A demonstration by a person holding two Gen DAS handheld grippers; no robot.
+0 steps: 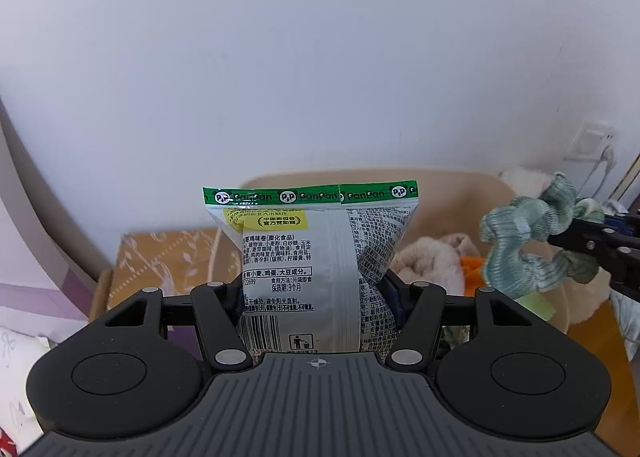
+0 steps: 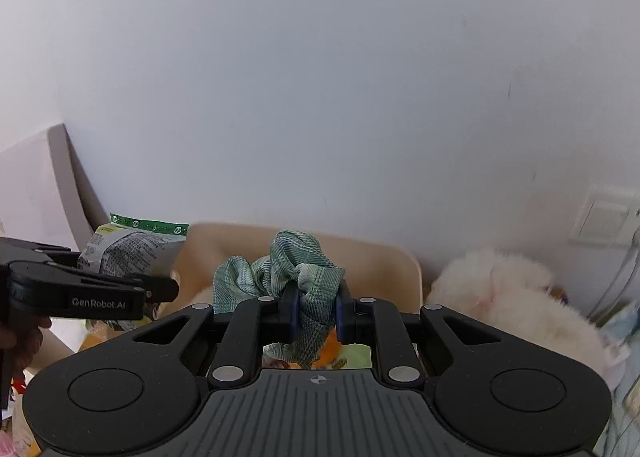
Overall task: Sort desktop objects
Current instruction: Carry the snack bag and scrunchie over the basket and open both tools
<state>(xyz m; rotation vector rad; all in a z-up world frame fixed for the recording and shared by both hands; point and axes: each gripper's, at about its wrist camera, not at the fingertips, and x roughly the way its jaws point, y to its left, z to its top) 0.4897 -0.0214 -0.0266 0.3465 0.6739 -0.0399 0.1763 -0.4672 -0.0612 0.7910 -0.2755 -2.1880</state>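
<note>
Silvery foil with a green top band is what we see most clearly: the snack bag (image 1: 320,265) stands upright between the fingers of the left gripper (image 1: 318,297), which pinches it by its lower half, so the bottom edge is hidden behind the gripper body. We can read "PanPan" repeated along the band, a yellow patch under it, blocks of Chinese print, a barcode and a small bin symbol; the finer print is too small for us to make out. The right gripper (image 2: 316,315) is pressed nearly together on a green plaid scrunchie (image 2: 288,269), whose loops bunch up above the blue pads while its lower part is cut off behind the fingers. From the right wrist view we read "GenRobot.AI" on the side of the left gripper, with part of a hand (image 2: 24,341) behind it. Both things are held up in front of a white wall (image 1: 320,57), above a beige bin (image 2: 380,257) that holds something fluffy and something orange, perhaps soft toys.
</note>
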